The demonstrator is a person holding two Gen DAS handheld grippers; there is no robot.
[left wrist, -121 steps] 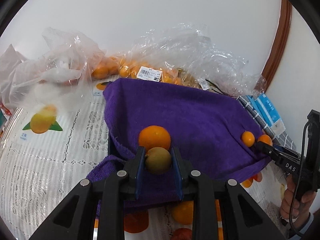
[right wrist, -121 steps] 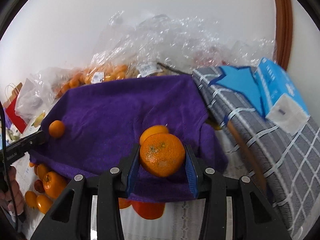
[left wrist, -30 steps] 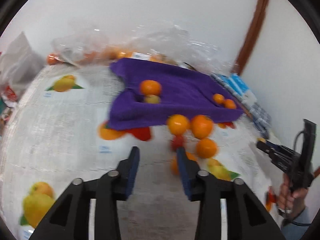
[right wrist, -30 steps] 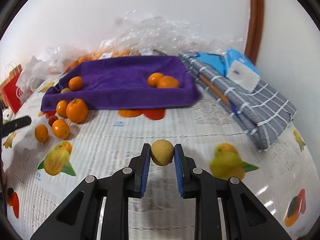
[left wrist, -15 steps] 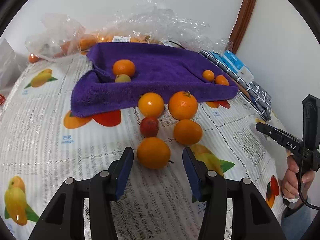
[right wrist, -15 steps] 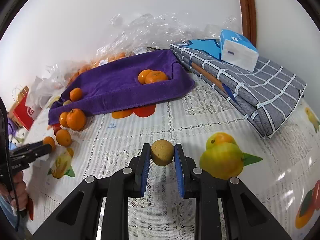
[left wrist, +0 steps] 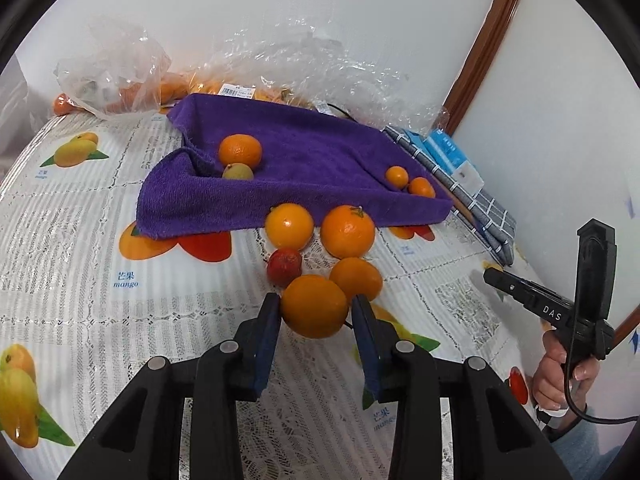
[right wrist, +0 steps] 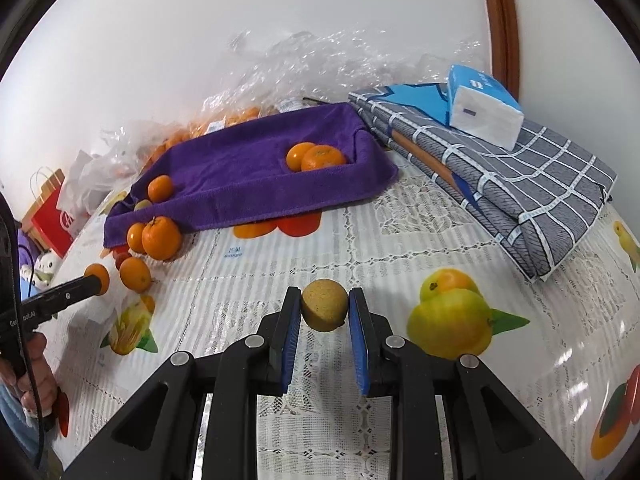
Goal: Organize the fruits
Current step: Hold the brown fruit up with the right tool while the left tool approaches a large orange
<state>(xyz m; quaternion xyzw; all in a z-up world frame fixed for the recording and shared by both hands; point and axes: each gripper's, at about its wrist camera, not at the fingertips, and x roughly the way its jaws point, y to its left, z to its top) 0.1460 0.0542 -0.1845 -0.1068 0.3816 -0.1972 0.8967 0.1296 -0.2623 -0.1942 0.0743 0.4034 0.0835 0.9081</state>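
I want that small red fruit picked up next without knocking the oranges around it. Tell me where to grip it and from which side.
Grip the red fruit across its round middle, coming down from above with the jaws on its open left and lower right. Oranges crowd it: one behind and the one between the closing jaws of the left gripper in front, so a low sideways approach would likely bump them.

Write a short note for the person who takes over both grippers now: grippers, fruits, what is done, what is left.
Left gripper: closing around an orange on the table; grip not sure yet.
Right gripper: shut on a small brown fruit, held above the tablecloth.
Done: four fruits lie on the purple towel, two at each end.
Left: three oranges and a small red fruit wait in front of the towel; place both fruits at the grippers too.
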